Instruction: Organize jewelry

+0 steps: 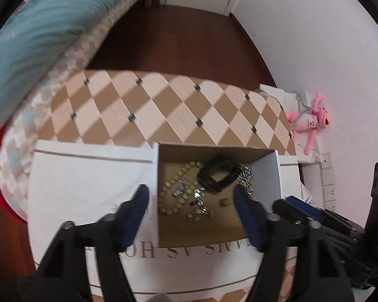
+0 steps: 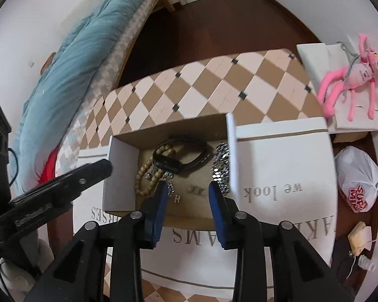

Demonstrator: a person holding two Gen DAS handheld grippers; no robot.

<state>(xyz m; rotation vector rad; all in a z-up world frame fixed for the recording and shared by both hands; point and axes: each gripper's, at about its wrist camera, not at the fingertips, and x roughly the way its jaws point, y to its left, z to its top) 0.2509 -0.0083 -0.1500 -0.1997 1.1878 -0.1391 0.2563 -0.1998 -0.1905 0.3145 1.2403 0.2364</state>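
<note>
An open cardboard box (image 1: 265, 176) (image 2: 123, 156) with white flaps sits on a lettered white sheet. Inside lie a wooden bead bracelet (image 1: 179, 196) (image 2: 145, 176), a black watch band (image 1: 218, 173) (image 2: 181, 158), a silver link bracelet (image 1: 247, 176) (image 2: 221, 168) and small silver earrings (image 1: 197, 212) (image 2: 177, 197). My left gripper (image 1: 191, 195) hangs above the box, open, with nothing between its blue pads. My right gripper (image 2: 189, 186) is also above the box, open more narrowly and empty. The right gripper (image 1: 302, 206) shows at the left wrist view's right edge.
The box stands on a diamond-patterned table (image 1: 163, 105) (image 2: 214, 85). A pink plush toy (image 1: 312, 120) (image 2: 352, 75) lies on white paper at the right. A white plastic bag (image 2: 357, 176) sits on the floor. A bed with a blue quilt (image 1: 37, 30) (image 2: 70, 70) runs along the left.
</note>
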